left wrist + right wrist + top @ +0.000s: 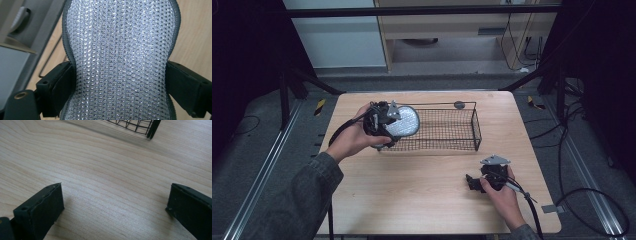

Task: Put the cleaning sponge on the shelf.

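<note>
Left hand-held gripper point(384, 121): pinching silver mesh pad point(404, 121) at the wire basket point(452, 131)'s left end, basket interior lying rightward. Right hand-held gripper point(473, 183): spread, idle on tabletop point(412, 190).

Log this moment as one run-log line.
left gripper: shut on silver mesh pad, over wire basket | right gripper: open, low over table
</note>
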Demonstrator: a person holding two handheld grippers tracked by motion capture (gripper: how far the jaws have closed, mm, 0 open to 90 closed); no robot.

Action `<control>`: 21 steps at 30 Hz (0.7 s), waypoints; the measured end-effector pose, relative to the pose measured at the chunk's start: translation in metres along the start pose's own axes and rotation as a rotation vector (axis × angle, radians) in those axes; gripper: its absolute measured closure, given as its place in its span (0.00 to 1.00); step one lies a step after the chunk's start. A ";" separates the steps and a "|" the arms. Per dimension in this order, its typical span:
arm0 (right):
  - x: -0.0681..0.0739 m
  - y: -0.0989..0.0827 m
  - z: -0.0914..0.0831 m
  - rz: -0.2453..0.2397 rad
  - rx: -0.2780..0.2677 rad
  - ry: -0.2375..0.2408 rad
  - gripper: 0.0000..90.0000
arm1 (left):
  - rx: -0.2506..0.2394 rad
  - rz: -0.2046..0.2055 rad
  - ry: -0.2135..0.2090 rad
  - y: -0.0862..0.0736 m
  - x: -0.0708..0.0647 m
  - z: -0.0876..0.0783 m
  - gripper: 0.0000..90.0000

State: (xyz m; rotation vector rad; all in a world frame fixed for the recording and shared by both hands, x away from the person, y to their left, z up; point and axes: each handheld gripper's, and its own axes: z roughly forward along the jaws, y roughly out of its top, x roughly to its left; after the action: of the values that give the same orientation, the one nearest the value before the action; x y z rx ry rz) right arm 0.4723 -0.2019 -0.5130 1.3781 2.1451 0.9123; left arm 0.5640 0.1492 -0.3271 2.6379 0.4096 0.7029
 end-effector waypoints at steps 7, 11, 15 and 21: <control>-0.001 0.000 0.000 -0.008 0.002 0.004 0.01 | 0.024 0.034 0.095 0.015 0.009 0.006 0.13; -0.001 0.000 0.000 -0.010 -0.001 0.006 0.01 | 0.021 0.062 0.085 0.023 0.011 0.013 0.13; -0.001 0.000 0.000 -0.010 -0.001 0.006 0.01 | 0.038 0.101 0.092 0.031 0.014 0.019 0.13; -0.001 0.000 0.000 -0.014 -0.002 0.010 0.01 | 0.033 0.117 0.120 0.034 0.016 0.025 0.14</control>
State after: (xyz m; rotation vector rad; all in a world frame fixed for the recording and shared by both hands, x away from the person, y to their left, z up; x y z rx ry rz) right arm 0.4730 -0.2030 -0.5132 1.3586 2.1587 0.9175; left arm 0.5967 0.1176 -0.3258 2.6761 0.3043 0.9014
